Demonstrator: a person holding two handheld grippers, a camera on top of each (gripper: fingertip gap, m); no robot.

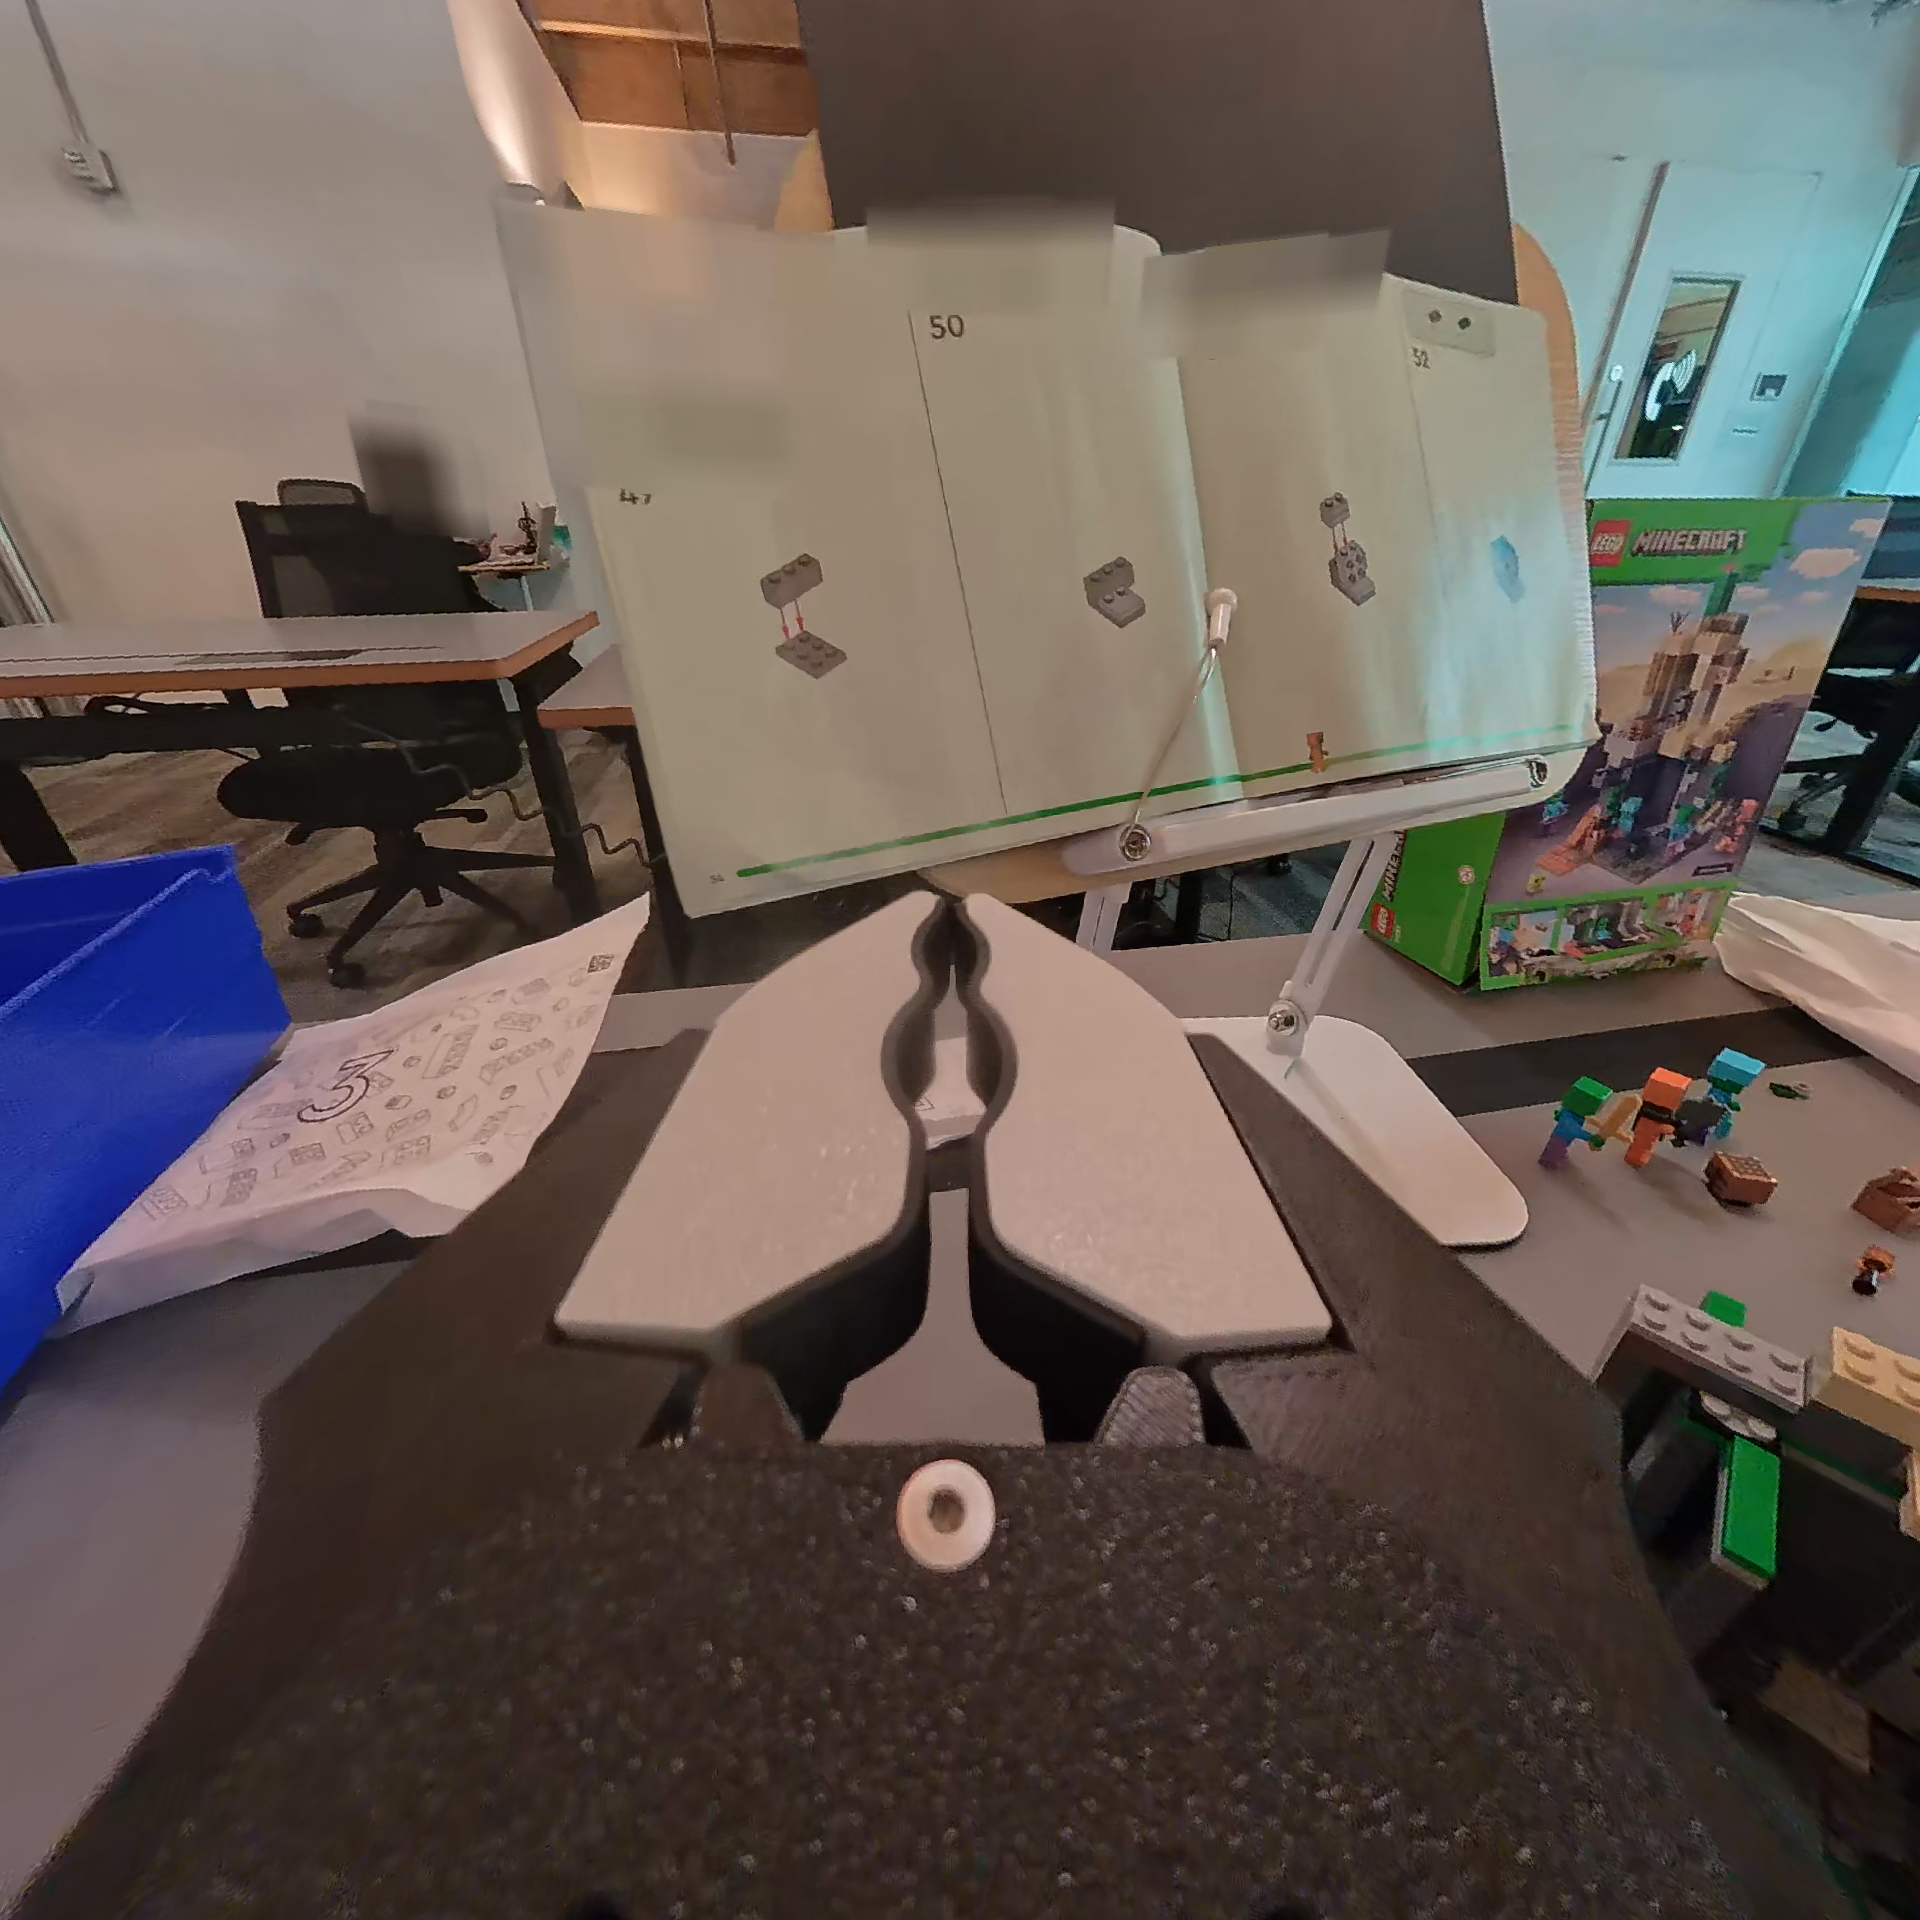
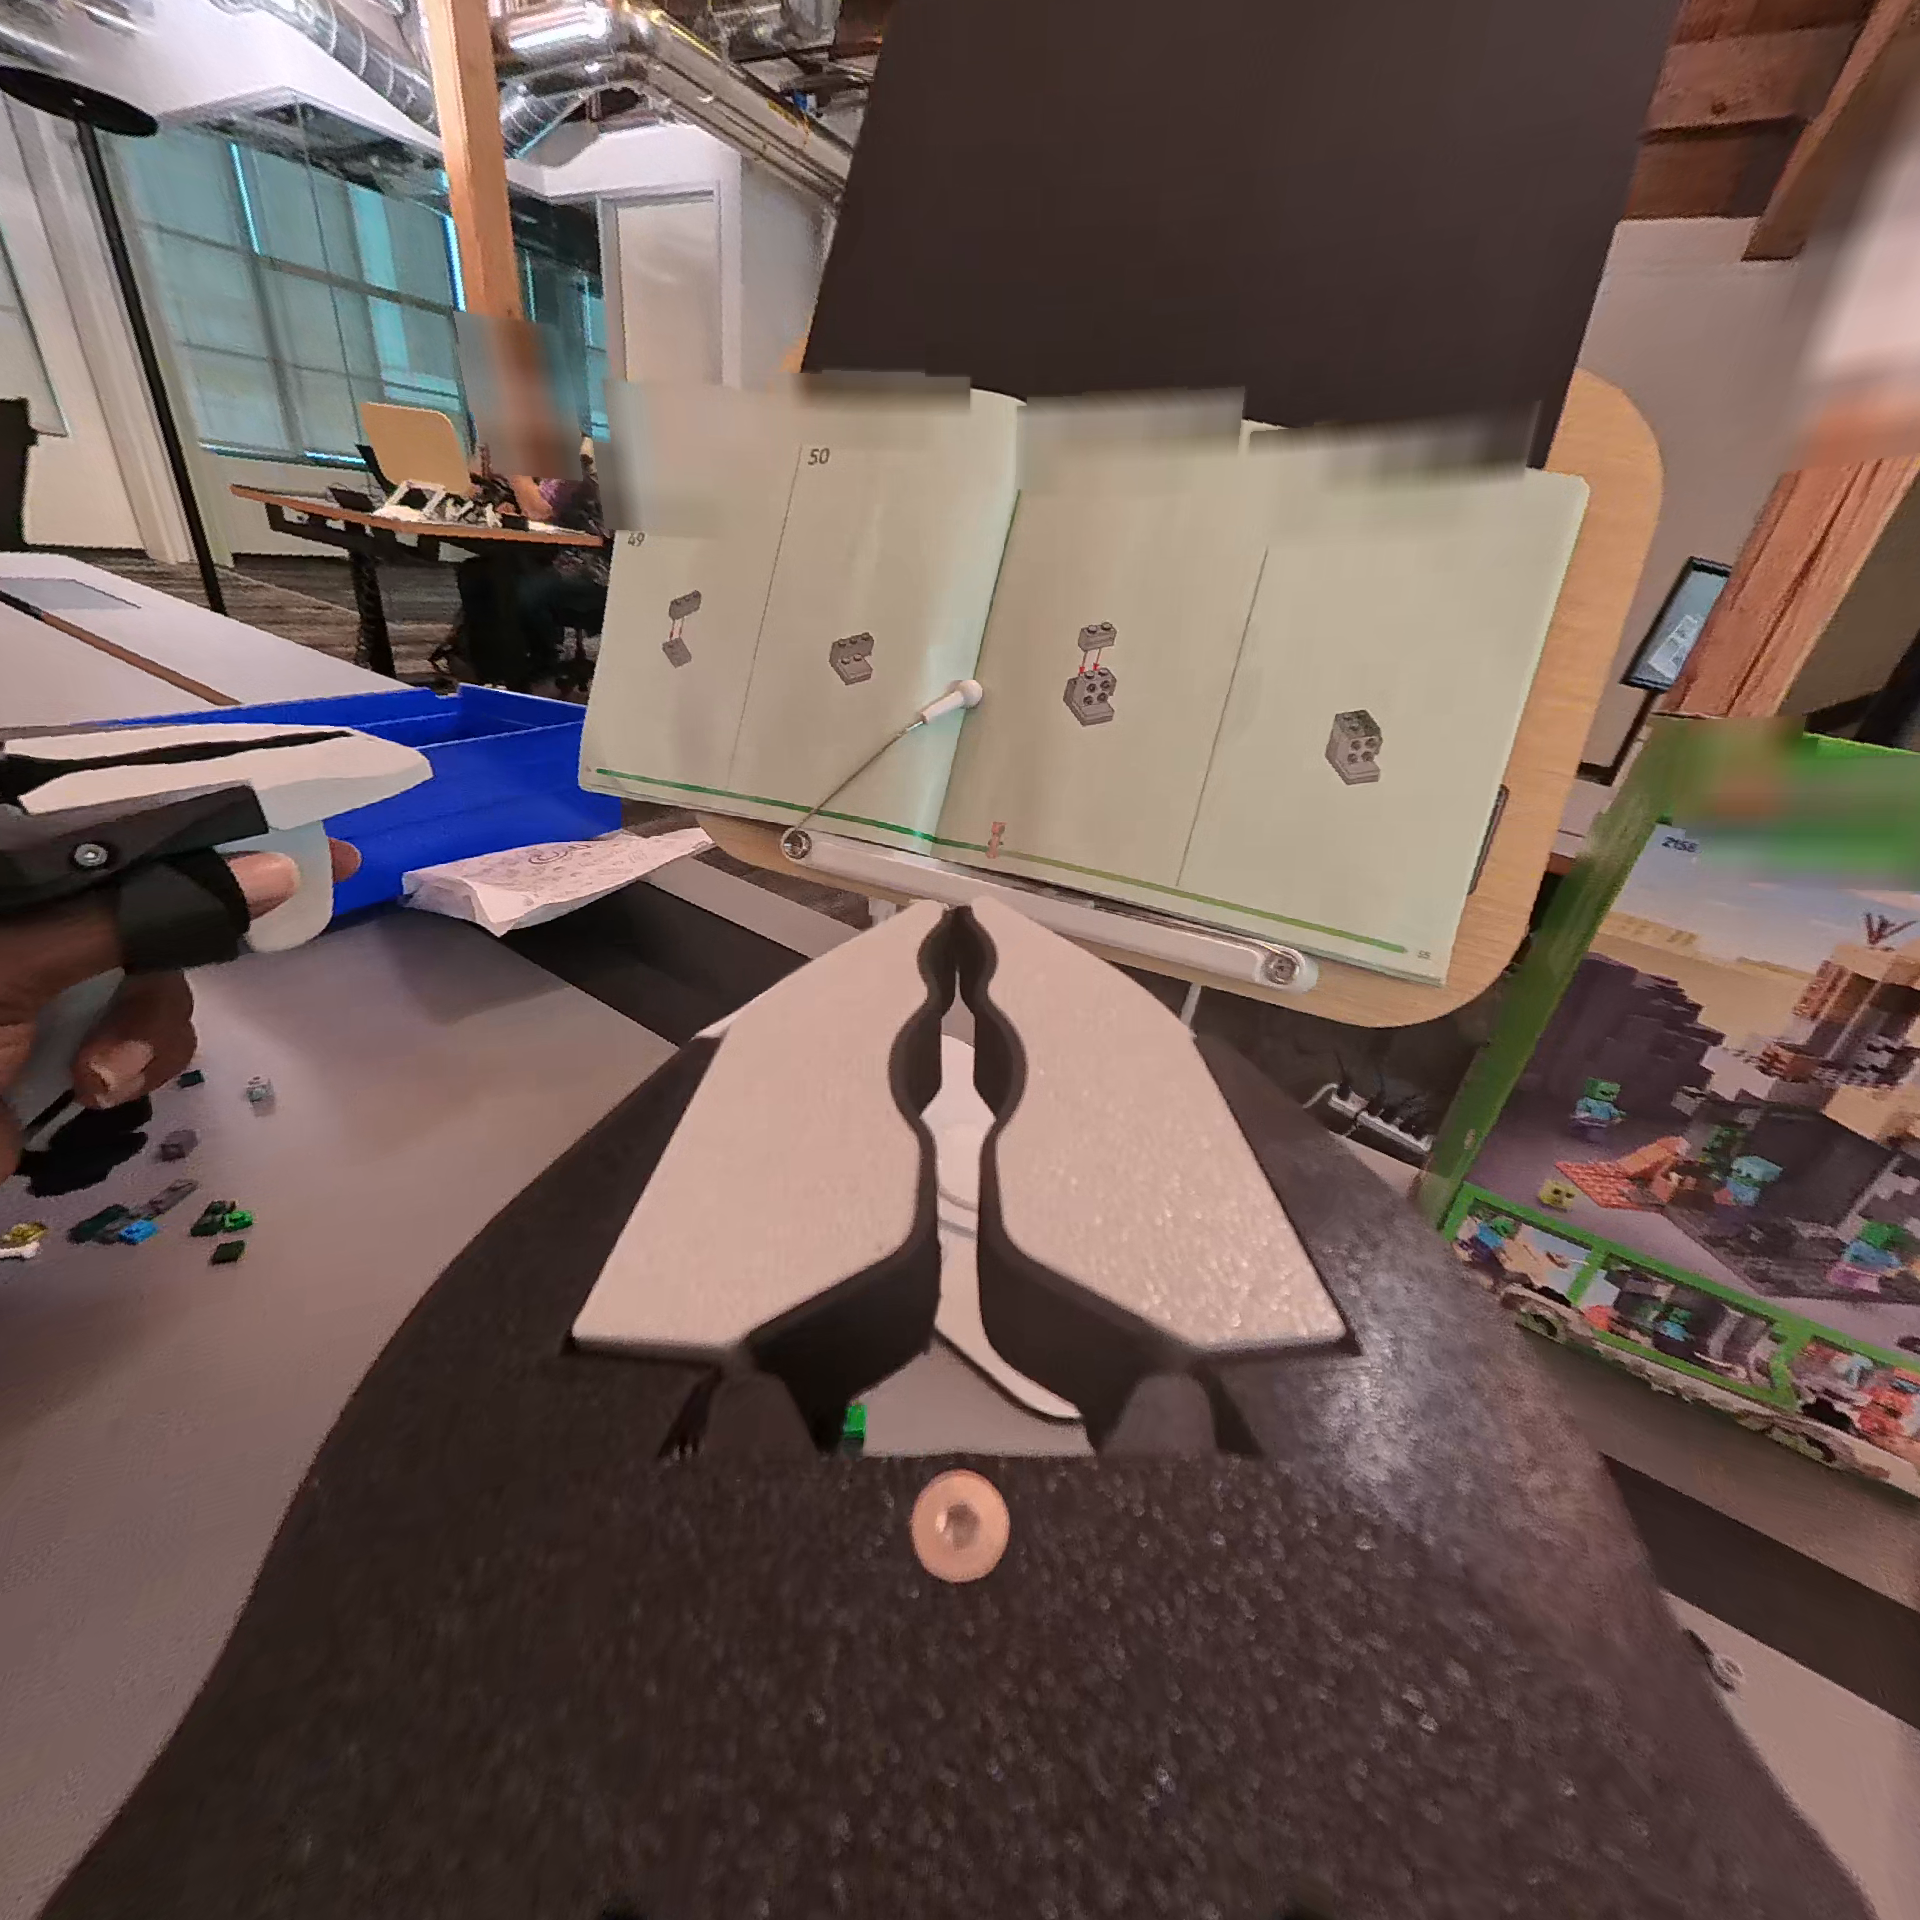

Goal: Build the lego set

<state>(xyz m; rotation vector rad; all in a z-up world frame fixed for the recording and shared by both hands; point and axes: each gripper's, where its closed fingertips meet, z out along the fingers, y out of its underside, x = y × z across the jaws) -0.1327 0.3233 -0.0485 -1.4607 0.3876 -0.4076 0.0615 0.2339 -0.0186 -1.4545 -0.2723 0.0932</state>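
My left gripper (image 1: 954,914) is shut and empty, raised above the grey table and pointing at the open instruction booklet (image 1: 1039,582) on its white stand. My right gripper (image 2: 958,920) is also shut and empty, pointing at the same booklet (image 2: 1039,675). The left gripper also shows in the right wrist view (image 2: 208,790), held by a hand at the far left. Small built figures (image 1: 1652,1117) and a partly built model with grey and tan plates (image 1: 1766,1382) stand at the right. Loose small bricks (image 2: 177,1216) lie on the table at the left.
A blue bin (image 1: 114,1039) stands at the left, with a printed paper bag (image 1: 364,1122) beside it. The green set box (image 2: 1714,1143) stands at the right. The stand's white base (image 1: 1392,1132) rests mid-table. Desks, chairs and a seated person are behind. The grippers' ends are close to 20 cm from one another.
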